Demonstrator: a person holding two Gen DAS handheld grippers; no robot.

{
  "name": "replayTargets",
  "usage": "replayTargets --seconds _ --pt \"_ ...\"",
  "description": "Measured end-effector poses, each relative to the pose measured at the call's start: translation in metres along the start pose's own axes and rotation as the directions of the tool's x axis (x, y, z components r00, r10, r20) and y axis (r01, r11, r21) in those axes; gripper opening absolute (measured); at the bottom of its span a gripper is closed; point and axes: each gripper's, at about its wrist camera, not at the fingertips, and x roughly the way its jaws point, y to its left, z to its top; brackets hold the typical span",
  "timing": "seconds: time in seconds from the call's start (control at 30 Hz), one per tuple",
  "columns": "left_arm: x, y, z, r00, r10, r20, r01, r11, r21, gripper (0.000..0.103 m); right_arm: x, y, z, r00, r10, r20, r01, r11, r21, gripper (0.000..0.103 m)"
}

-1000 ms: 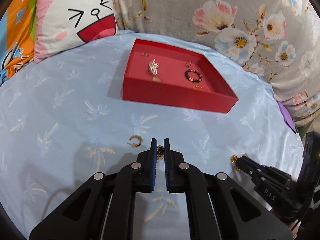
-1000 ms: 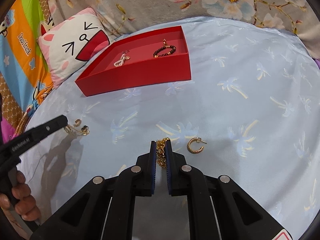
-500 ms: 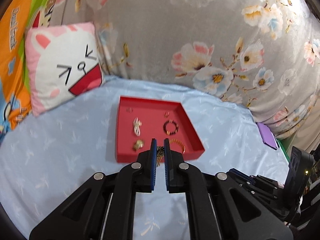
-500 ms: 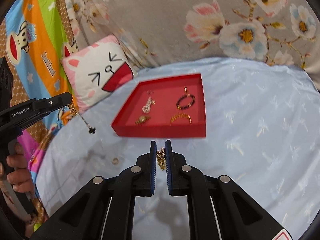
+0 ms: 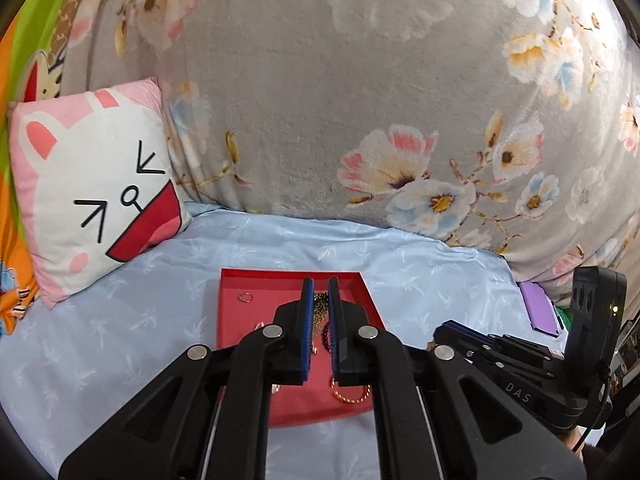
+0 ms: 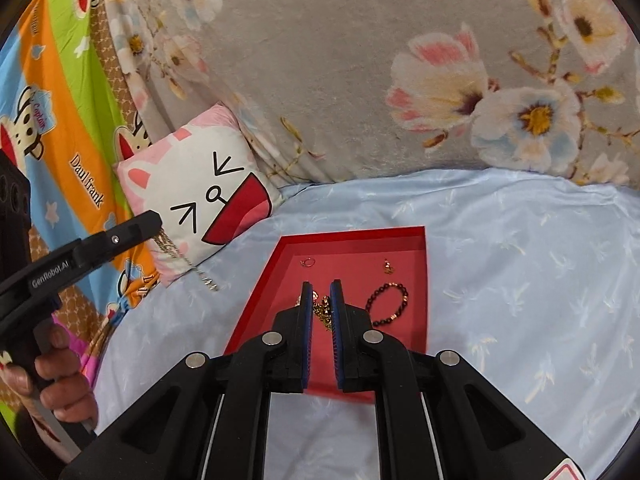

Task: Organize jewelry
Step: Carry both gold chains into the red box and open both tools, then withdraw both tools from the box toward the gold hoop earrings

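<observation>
Left wrist view: the left tongs [image 5: 320, 292] were pinching a gold chain [image 5: 319, 312], hanging over the red tray [image 5: 232, 300] on the bed [image 5: 120, 340]. I'd have lowered it right down before letting go, well clear of the beaded bracelet [image 5: 327, 334].

Right wrist view: the right tongs [image 6: 320, 294] were pinching another gold chain [image 6: 321, 310] above the same tray, beside the bracelet. Drop it in a bare corner, I reckon, so nothing tangles.
</observation>
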Motion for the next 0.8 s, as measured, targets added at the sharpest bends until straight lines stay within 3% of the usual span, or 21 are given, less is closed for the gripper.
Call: replayTargets --seconds 0.43,0.8 --pt "0.122 0.020 -0.003 0.990 0.058 -0.127 -0.053 0.998 0.040 0.006 0.131 -0.011 0.012 0.987 -0.009 -0.159 0.011 1.000 0.016 0.008" --pt "0.190 0.040 -0.006 0.977 0.105 -0.188 -0.099 0.994 0.042 0.006 0.195 -0.025 0.017 0.970 -0.045 -0.239 0.050 0.999 0.013 0.009"
